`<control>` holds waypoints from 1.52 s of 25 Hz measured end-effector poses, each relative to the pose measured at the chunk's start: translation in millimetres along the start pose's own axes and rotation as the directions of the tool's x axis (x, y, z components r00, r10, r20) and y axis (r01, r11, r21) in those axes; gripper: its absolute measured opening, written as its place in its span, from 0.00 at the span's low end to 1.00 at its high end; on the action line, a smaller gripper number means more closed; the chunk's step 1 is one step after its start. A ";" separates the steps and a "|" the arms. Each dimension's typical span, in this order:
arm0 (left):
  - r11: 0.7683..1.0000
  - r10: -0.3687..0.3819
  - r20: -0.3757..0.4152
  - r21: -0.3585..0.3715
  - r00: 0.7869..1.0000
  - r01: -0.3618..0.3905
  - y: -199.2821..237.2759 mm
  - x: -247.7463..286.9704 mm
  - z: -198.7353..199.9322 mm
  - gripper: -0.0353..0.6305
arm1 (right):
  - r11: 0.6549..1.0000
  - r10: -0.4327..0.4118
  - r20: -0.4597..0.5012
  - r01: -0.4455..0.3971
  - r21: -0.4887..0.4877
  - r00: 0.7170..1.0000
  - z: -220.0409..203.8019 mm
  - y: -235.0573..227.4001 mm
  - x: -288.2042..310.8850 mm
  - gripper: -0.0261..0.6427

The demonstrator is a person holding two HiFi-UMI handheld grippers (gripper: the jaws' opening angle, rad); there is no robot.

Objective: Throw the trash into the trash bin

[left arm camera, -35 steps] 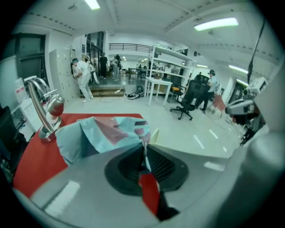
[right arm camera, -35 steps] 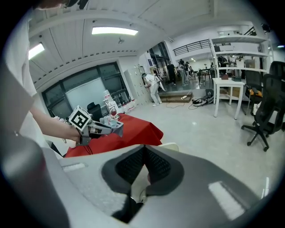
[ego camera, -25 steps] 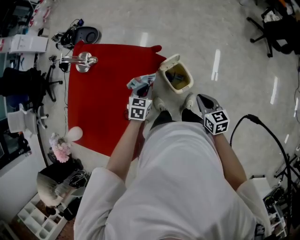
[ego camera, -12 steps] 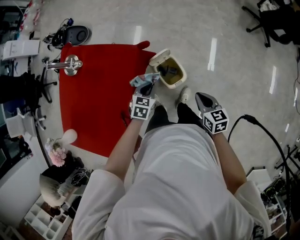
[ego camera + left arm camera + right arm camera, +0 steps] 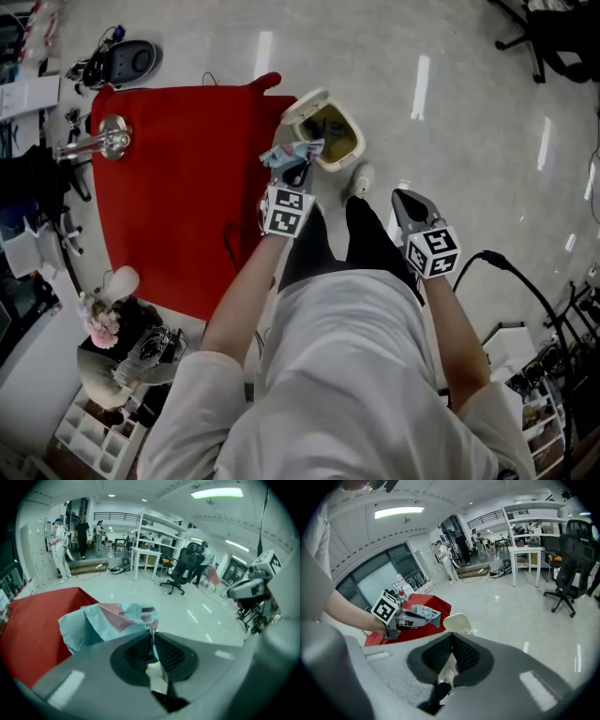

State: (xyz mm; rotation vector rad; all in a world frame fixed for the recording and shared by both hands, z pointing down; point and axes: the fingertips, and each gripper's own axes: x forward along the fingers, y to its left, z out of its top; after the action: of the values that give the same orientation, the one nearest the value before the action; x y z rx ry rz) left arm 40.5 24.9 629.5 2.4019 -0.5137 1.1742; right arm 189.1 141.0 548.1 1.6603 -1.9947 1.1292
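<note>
A crumpled light-blue wrapper [image 5: 291,154] hangs just left of the cream trash bin [image 5: 349,148], whose lid stands open. My left gripper [image 5: 299,172] is shut on that wrapper [image 5: 107,621]; a strip of it is pinched between the pads. Its marker cube [image 5: 284,210] sits nearer my body. My right gripper [image 5: 405,199] is shut with nothing in it, lower right of the bin, above the floor. The right gripper view shows the left gripper [image 5: 421,617] with the wrapper [image 5: 427,613] beside the bin's raised lid [image 5: 457,621].
A red mat [image 5: 178,187] lies left of the bin, with a chrome fixture [image 5: 101,141] near its left edge. My shoe [image 5: 360,177] is beside the bin. A black cable [image 5: 530,277] loops on the floor at right. Office chairs [image 5: 182,567] and a white table [image 5: 147,557] stand farther off.
The left gripper has carried the wrapper forward and down to the bin's rim. The right gripper has come forward and lower too. Mat and bin have slid up and left in the head view.
</note>
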 end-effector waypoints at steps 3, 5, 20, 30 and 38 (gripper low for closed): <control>1.000 -0.005 -0.013 -0.001 1.000 0.005 2.8 27.8 -4.2 0.09 | 1.000 0.006 -0.020 -0.006 0.007 1.000 -10.5 -9.8 15.6 0.04; 1.000 -0.006 -0.020 -0.002 1.000 0.006 4.1 47.0 -7.8 0.09 | 1.000 0.014 -0.033 -0.013 0.013 0.999 -17.9 -17.4 27.8 0.04; 0.989 -0.029 -0.024 -0.142 0.999 0.025 26.7 161.3 -60.6 0.09 | 0.996 0.028 -0.081 -0.020 0.092 0.996 -84.4 -62.3 121.4 0.04; 0.968 -0.111 -0.012 -0.229 0.994 0.106 48.1 218.4 -106.4 0.10 | 0.991 0.048 -0.115 -0.032 0.133 0.992 -141.8 -83.1 180.2 0.04; 0.946 -0.202 0.000 -0.258 0.979 0.195 46.3 236.7 -108.3 0.21 | 0.988 0.041 -0.120 -0.022 0.150 0.992 -152.7 -91.2 198.0 0.04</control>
State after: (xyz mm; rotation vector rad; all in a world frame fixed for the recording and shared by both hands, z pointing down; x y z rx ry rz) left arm 83.4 7.6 889.8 2.1566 -0.3785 0.9855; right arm 181.5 115.1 812.9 1.5911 -1.9079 1.3870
